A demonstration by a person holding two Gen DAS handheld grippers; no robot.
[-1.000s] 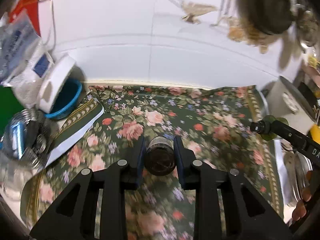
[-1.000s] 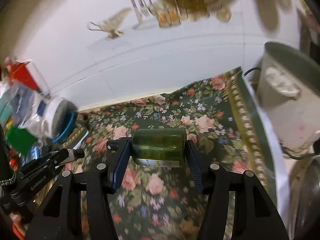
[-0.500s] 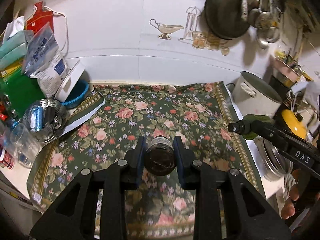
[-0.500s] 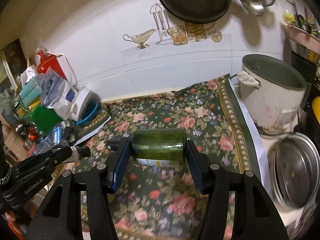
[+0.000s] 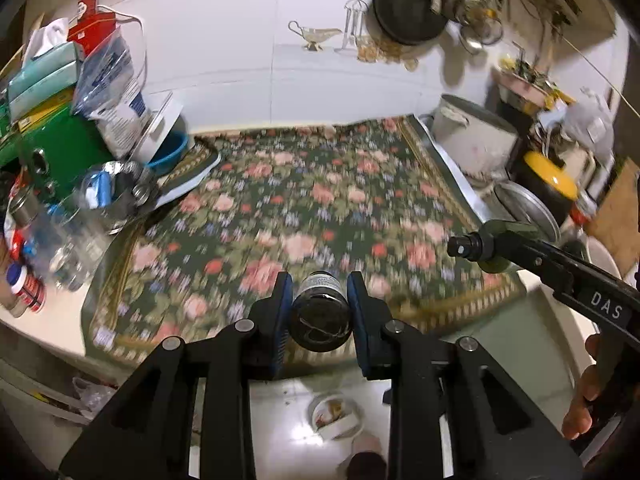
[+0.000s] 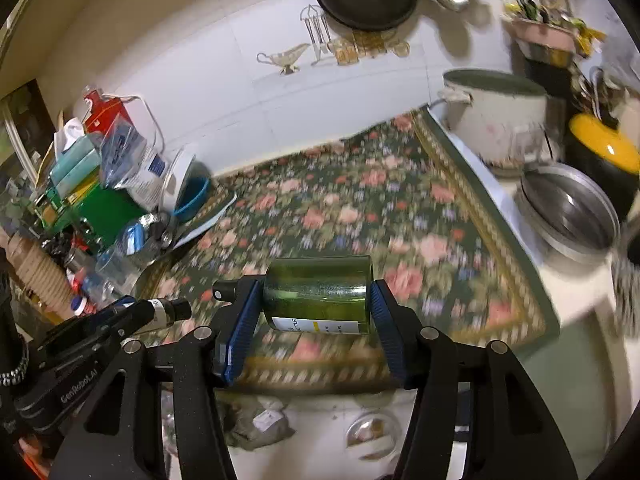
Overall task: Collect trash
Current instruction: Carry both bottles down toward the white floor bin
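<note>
Left gripper (image 5: pixel 320 312) clamping a small dark bottle (image 5: pixel 320 314) narrowly, right gripper (image 6: pixel 316 300) gripping a green glass bottle (image 6: pixel 320 292) sideways at wider spread, both hanging over the floral tablecloth's (image 5: pixel 320 200) near edge.

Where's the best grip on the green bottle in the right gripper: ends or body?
As held now: the right gripper clamps the green bottle end to end, shoulder against one pad, flat base against the other. Crossways it lies, so flat ends seat squarely; the round glass body would likely slip more.
</note>
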